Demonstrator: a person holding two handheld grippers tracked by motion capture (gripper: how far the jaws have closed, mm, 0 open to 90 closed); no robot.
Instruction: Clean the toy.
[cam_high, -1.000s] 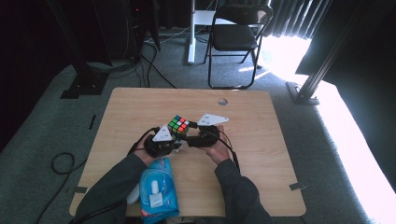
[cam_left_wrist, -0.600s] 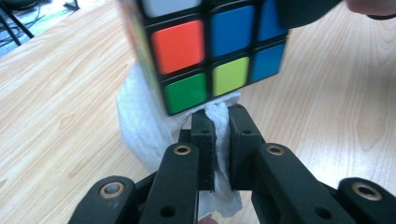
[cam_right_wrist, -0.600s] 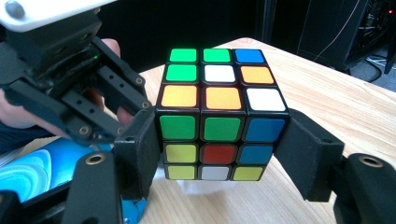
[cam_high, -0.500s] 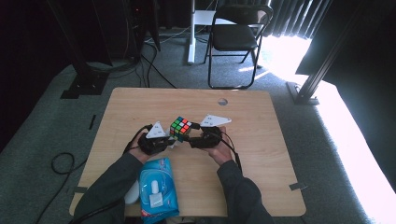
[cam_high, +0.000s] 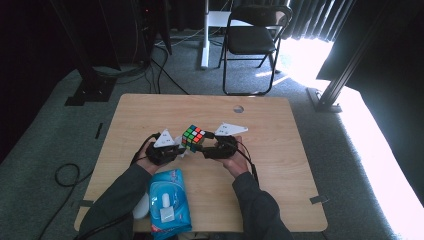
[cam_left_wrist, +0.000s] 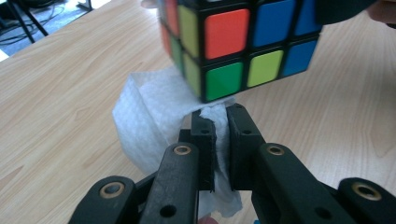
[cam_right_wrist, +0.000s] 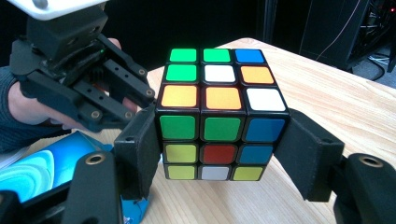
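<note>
Right gripper (cam_right_wrist: 219, 154) fingers clamp multicoloured plastic 3x3 puzzle cube (cam_right_wrist: 215, 114) between them, above wooden bench (cam_high: 260, 125). Left gripper (cam_left_wrist: 219, 116) fingers pinch white crumpled wipe (cam_left_wrist: 149, 116), touching cube underside. Judgement: steady cube, rub lightly.

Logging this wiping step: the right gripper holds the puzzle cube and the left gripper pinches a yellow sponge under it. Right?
Not quite. The left gripper pinches a white wipe, not a yellow sponge, as the left gripper view shows. The right gripper does hold the cube.
</note>
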